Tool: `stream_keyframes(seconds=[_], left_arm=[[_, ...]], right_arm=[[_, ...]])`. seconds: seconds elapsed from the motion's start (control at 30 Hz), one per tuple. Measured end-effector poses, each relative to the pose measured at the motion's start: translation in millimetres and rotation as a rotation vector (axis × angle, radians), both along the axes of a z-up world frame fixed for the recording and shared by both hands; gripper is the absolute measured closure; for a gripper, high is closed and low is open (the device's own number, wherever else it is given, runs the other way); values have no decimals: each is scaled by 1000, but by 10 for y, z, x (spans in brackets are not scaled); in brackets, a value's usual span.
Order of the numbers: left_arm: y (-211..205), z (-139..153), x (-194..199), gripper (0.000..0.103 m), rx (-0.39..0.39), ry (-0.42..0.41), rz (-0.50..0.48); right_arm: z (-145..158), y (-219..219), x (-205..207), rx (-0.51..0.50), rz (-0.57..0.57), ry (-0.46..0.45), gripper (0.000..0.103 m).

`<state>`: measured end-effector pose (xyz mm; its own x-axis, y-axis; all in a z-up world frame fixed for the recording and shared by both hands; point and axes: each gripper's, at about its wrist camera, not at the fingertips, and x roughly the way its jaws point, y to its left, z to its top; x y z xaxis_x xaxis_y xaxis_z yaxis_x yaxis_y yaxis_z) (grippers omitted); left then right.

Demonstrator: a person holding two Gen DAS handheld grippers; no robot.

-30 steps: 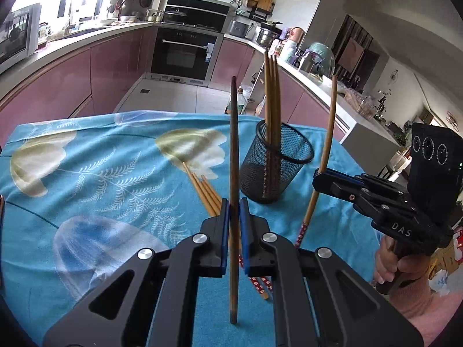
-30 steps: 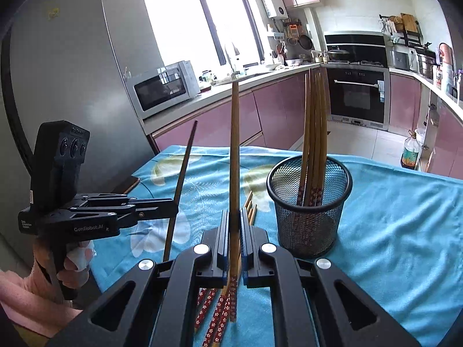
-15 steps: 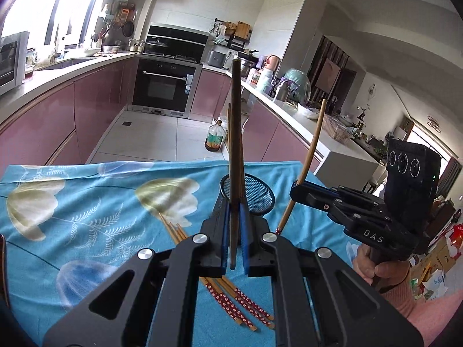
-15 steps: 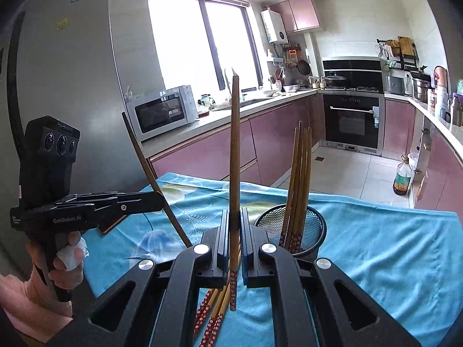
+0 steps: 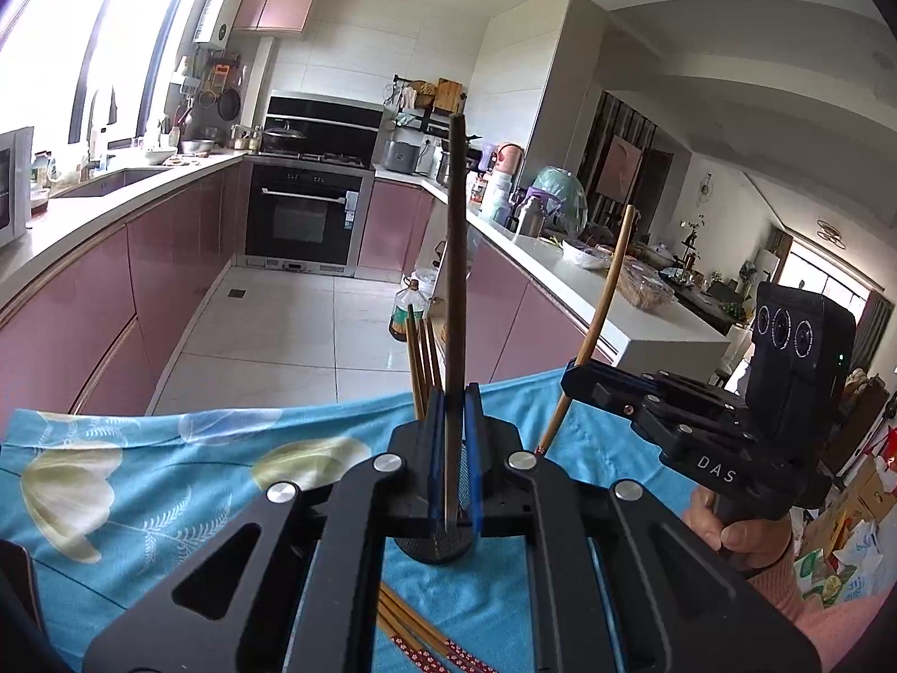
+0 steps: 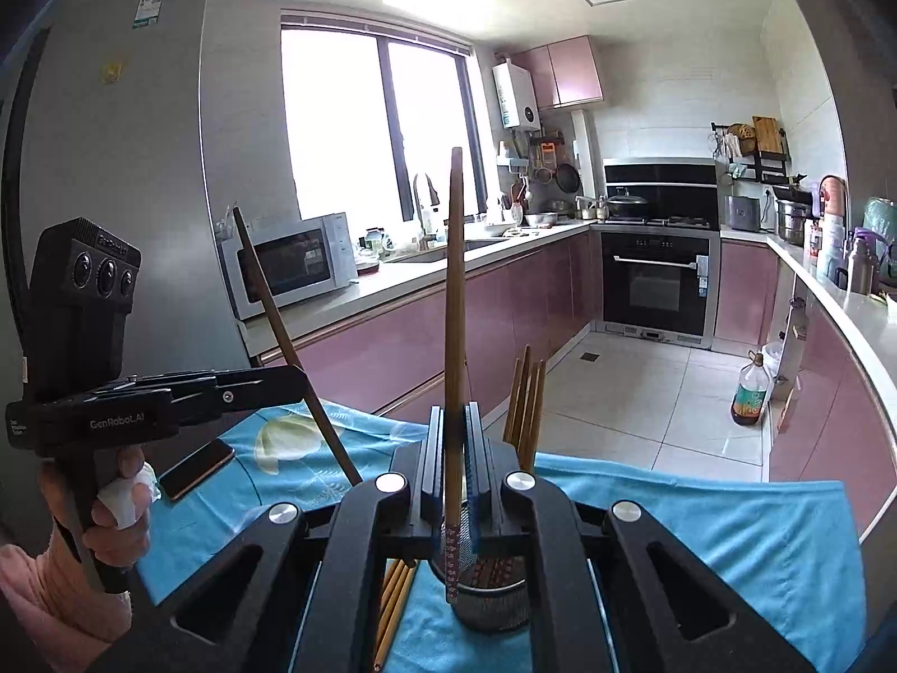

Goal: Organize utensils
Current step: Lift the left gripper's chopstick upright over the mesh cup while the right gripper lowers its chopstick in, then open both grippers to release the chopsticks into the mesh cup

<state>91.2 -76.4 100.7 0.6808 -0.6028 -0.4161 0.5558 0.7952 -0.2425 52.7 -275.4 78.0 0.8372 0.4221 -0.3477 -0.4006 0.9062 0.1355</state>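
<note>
My left gripper (image 5: 455,392) is shut on a dark brown chopstick (image 5: 455,258) that stands upright between its blue pads. In the right wrist view my right gripper (image 6: 453,412) is shut on a lighter chopstick (image 6: 453,291) with a red patterned lower end. Each gripper shows in the other's view: the right gripper (image 5: 569,380) with its tilted chopstick (image 5: 605,303), the left gripper (image 6: 301,377) with its slanting chopstick (image 6: 274,319). The black mesh cup (image 6: 493,608) sits low behind the jaws with several chopsticks (image 6: 527,398) in it. Loose chopsticks (image 5: 417,642) lie on the cloth.
The table wears a blue flowered cloth (image 5: 168,482). A phone (image 6: 196,468) lies near its left edge in the right wrist view. A hand (image 5: 729,527) holds each gripper's handle. Pink kitchen cabinets, an oven and a tiled floor lie beyond the table.
Both grippers have risen with their chopsticks still held. The mesh cup and the cloth have dropped low in both views, and the cup is now mostly hidden behind the jaws.
</note>
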Motion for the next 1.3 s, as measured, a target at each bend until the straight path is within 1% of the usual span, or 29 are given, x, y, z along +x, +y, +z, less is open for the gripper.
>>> stream_keyframes(seconds=[0.13,0.27,0.47,0.77,0.97,1.1,1.3], left_arm=[[-88,133,-2,95,7,-36,5],[-199,125,55,95,33,-37,13],[-347,-105,203,95,110,8,17],[-541,-541,407,95,208,108,-35],[-584,-743,585,95,230,172,-49],[-578,-794,681,95,233,183,-52],[-610,-823,825,95,243,193,-31]], right_arm=[[45,-28,81,-12,-24,-14,97],[0,-34,196,-17,-43,-5,97],[-209,-29,381,-25,-73,52,97],[-506,38,537,-78,-68,184,97],[-636,56,623,-99,-60,254,97],[-688,71,681,-100,-63,285,97],[-702,46,749,-82,-73,294,95]])
